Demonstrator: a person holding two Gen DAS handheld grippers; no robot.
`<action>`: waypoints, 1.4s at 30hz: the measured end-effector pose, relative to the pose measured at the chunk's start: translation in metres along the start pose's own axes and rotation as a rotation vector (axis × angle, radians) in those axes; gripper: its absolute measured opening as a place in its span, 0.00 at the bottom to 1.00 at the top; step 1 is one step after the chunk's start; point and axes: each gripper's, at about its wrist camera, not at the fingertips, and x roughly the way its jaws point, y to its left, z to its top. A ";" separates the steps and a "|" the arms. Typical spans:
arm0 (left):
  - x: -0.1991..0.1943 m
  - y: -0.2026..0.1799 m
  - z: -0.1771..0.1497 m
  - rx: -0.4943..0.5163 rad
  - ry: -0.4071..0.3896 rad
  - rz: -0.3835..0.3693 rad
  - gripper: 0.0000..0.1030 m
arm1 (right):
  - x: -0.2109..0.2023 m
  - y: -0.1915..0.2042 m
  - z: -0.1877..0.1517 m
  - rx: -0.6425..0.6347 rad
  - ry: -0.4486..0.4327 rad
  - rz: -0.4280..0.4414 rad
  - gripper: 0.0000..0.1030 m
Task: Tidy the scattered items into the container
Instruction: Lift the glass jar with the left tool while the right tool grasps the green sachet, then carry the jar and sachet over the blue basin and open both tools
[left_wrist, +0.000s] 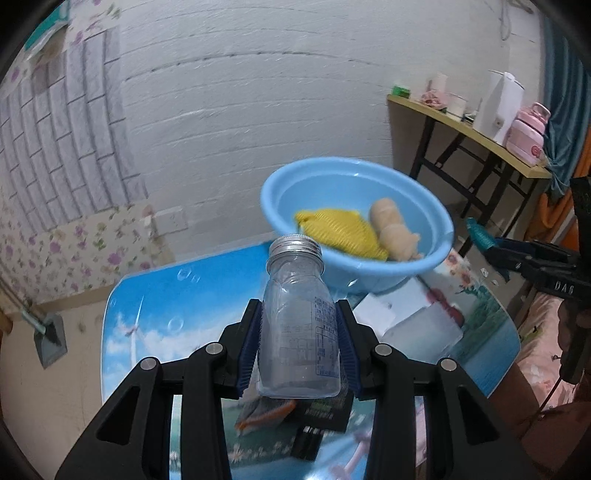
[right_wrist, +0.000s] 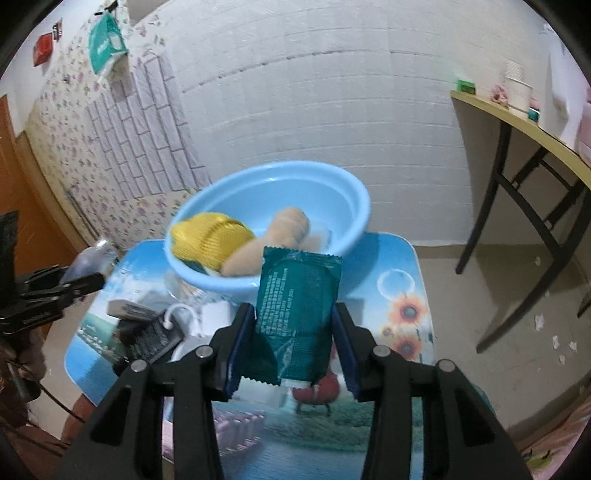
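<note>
- Left wrist view: the left gripper (left_wrist: 299, 343) is clamping a clear bottle (left_wrist: 301, 332) with a silver screw cap, both blue pads pressing on its sides, so the jaws are closed on it. The bottle is standing upright between the fingers, lifted off the table (left_wrist: 147, 314).
- Beyond the bottle, a light blue basin (left_wrist: 354, 221) is sitting at the far end of the table with the printed sky and sunflower top. Inside it a yellow knitted cloth (left_wrist: 340, 232) is lying beside a tan plush toy (left_wrist: 391, 229), the two touching.
- At the right edge, the right gripper (left_wrist: 491, 240) is showing side-on with a teal packet (left_wrist: 480, 232) in its fingers.
- Under the bottle, a dark box (left_wrist: 321, 413) and some papers are lying on the table, blurred.
- Right wrist view: the right gripper (right_wrist: 293, 343) is holding the teal packet (right_wrist: 295, 314) upright, its pads closed against the packet's edges; the packet is hanging above the table, in front of the basin (right_wrist: 332, 184).
- The basin is holding the yellow knitted cloth (right_wrist: 207, 240) and the tan plush toy (right_wrist: 288, 225).
- To the left, the left gripper (right_wrist: 88, 280) is carrying the clear bottle (right_wrist: 92, 258).
- Left of the packet, a dark box (right_wrist: 151, 336), a white cable (right_wrist: 177, 314) and other small items are lying scattered on the table (right_wrist: 399, 295).
</note>
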 end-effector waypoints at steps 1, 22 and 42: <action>0.001 -0.003 0.004 0.009 -0.003 -0.006 0.37 | 0.001 0.002 0.002 -0.014 -0.002 0.005 0.41; 0.078 -0.042 0.077 0.121 -0.010 -0.093 0.37 | 0.052 -0.010 0.031 -0.071 0.016 0.029 0.41; 0.125 -0.047 0.086 0.172 0.038 -0.087 0.61 | 0.109 -0.003 0.054 -0.137 0.057 0.068 0.45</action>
